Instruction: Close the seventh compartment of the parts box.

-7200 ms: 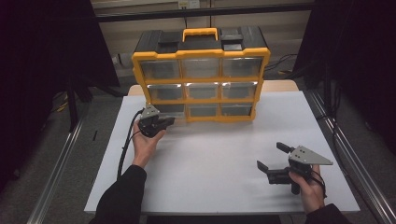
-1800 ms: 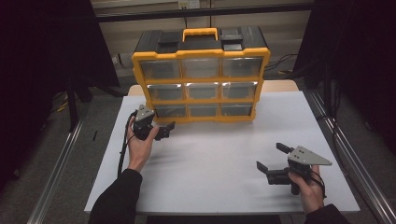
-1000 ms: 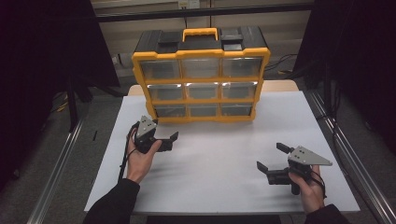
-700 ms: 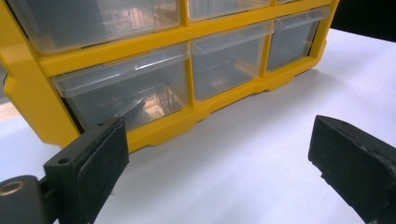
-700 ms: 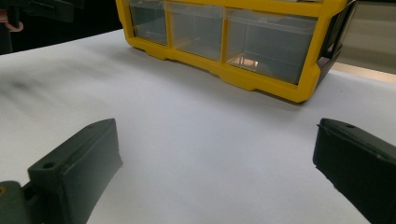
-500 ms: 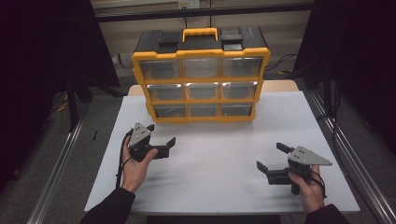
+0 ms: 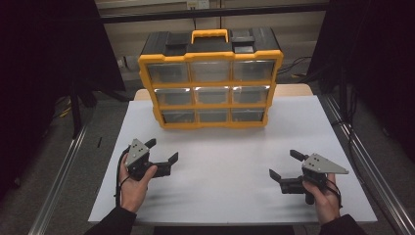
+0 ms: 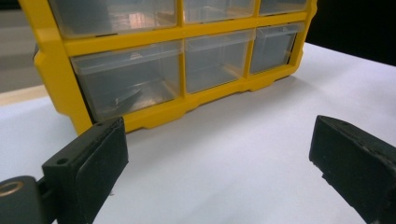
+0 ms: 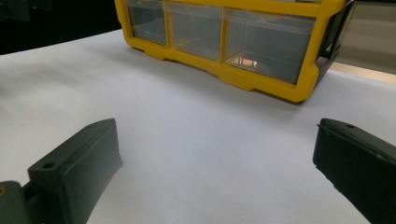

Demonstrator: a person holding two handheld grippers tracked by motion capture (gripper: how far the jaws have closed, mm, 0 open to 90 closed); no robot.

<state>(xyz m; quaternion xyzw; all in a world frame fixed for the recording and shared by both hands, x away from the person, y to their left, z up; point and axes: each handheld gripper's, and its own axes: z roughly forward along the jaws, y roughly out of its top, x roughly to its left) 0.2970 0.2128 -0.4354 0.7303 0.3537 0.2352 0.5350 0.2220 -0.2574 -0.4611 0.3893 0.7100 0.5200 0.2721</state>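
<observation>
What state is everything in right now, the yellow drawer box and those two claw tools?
Yellow drawer cabinet: upright on the white table, all nine clear drawers pushed in.
Left gripper: open, holding nothing, off the cabinet.
Right gripper: open, holding nothing, low over the table.

The drawers of the cabinet were too dim and small in the high view to tell their contents. The left gripper view cut the cabinet off above its middle row; something lay in the bottom left drawer, too blurred to tell. Both forearms ran off the bottom edge.
</observation>
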